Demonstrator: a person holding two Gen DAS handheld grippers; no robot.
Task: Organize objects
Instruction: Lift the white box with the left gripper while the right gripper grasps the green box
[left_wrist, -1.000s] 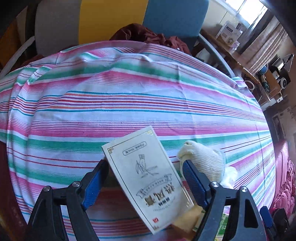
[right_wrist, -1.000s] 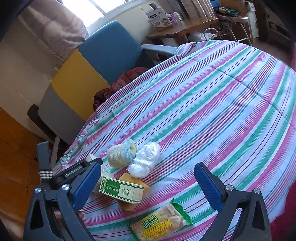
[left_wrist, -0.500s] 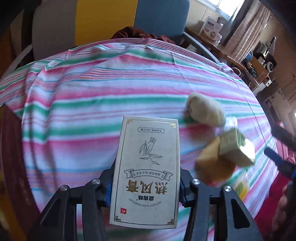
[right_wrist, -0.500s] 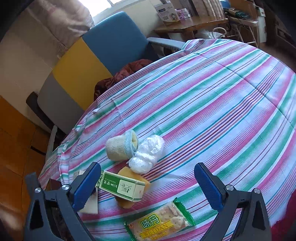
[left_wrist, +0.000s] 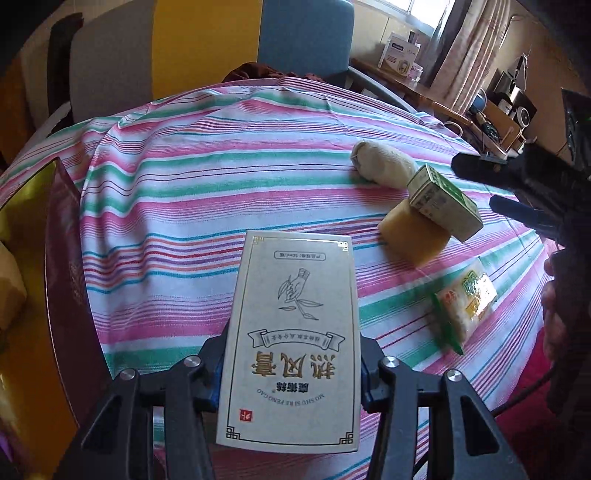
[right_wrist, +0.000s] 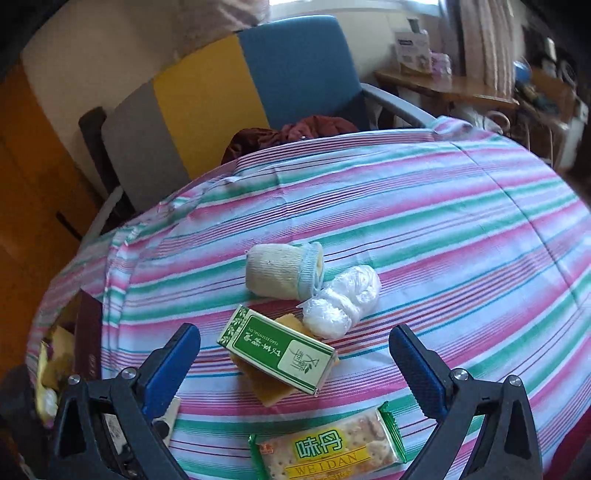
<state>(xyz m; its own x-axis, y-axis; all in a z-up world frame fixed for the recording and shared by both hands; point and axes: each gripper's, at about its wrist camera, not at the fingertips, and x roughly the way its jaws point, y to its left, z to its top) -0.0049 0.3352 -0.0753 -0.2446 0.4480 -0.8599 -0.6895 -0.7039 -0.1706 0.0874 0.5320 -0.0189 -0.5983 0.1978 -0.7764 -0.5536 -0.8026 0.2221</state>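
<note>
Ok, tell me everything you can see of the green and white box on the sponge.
The green and white box is a small rectangular carton, apparently cardboard, with a green face printed with white characters and a leaf border. It looks closed and undamaged. It lies flat, tilted, atop the yellow sponge on the striped tablecloth; no tool touches it.

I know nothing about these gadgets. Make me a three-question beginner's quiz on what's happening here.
1. True or false: the left gripper is shut on the white box.
2. The green box rests on: A) the yellow sponge B) the cracker packet C) the rolled sock
3. Fill in: the right gripper is ____.

Key: 1 true; 2 A; 3 open
</note>
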